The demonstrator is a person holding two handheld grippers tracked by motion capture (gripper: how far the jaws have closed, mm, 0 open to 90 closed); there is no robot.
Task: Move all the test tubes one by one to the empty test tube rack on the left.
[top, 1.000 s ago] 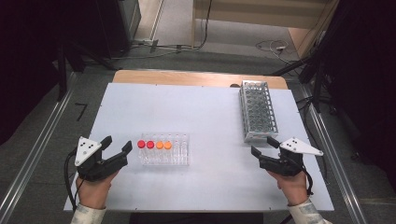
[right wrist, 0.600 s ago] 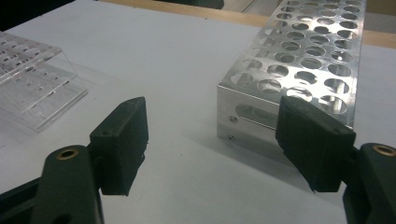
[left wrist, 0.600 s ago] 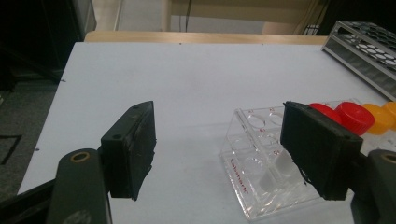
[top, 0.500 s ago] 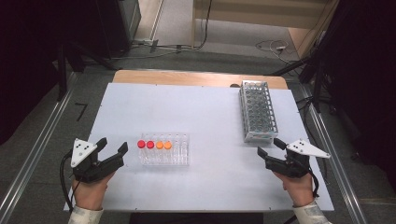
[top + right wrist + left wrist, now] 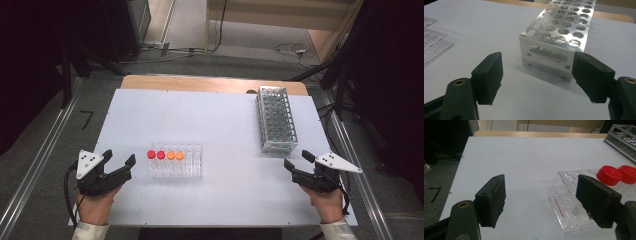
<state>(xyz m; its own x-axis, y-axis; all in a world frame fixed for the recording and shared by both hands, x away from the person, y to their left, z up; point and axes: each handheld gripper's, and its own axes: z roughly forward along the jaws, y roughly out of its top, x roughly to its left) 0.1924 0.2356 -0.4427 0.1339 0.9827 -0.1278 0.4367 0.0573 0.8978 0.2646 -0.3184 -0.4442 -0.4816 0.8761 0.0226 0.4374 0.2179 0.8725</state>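
The room around is dark, with a grey floor, cables and metal rails, and in the middle stands the white rectangular table (image 5: 220, 125) where I work. On it, close to my left side, sits the clear plastic tube rack (image 5: 176, 161), and in its back row I see two red-capped tubes (image 5: 156, 155) and two orange-capped tubes (image 5: 175, 155), standing upright side by side. Far to the right, well apart from it, lies the long perforated metal rack (image 5: 276, 119), with all its holes unfilled as far as I can see.

My left gripper (image 5: 120, 167) rests just beside the left end of the plastic rack. Its jaws have just been opening and now stand wide, with nothing between them; in the left gripper view one jaw overlaps the corner of the rack, but I cannot tell that it touches it. My right gripper (image 5: 296, 161) is near the short end of the metal rack, also with jaws wide apart and holding nothing.

I judge the work is to carry the capped tubes to the metal rack, and it is not yet begun. The risk I see is on the left: the plastic rack is light, so a jaw pushing its wall can slide or tip it. Also the caps stand very close, so a wide jaw may catch two tubes together.
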